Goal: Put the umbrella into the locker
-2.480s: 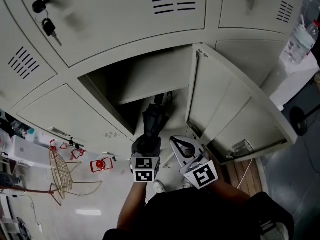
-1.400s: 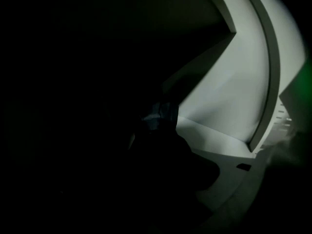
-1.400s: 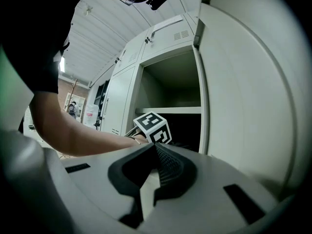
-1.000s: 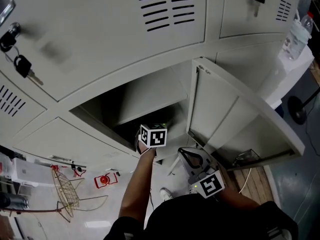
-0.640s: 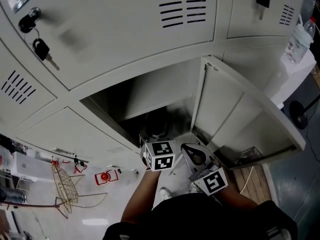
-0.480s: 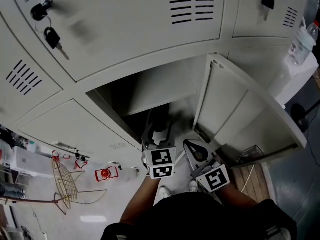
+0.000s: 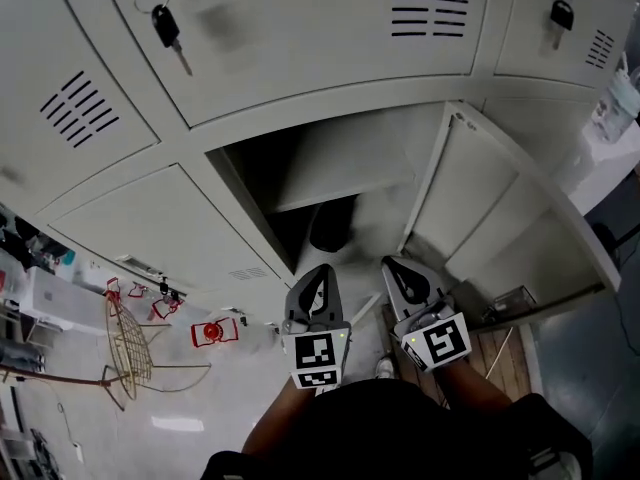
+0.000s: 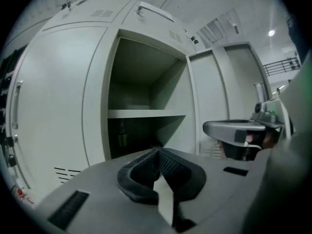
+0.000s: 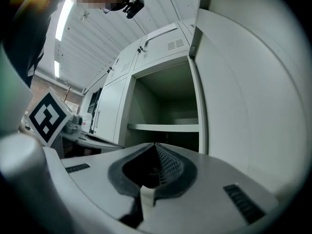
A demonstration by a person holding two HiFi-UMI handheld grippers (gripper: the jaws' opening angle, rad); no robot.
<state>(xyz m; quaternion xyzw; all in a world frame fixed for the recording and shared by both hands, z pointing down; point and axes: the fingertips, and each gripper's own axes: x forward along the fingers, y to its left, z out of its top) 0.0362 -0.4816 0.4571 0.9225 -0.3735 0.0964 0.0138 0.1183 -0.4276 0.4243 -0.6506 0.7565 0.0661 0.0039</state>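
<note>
Two tools near the open locker (image 7: 345, 173), left tongs (image 7: 319, 273) just closed on nothing, right tongs (image 7: 396, 270) likewise together and empty; umbrella (image 7: 330, 230) lying inside below the shelf; placement apparently done, next move likely swinging the right-hand door (image 7: 470, 198) shut.

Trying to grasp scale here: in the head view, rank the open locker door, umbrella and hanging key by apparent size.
1. open locker door
2. umbrella, partly visible
3. hanging key; these two look close.
</note>
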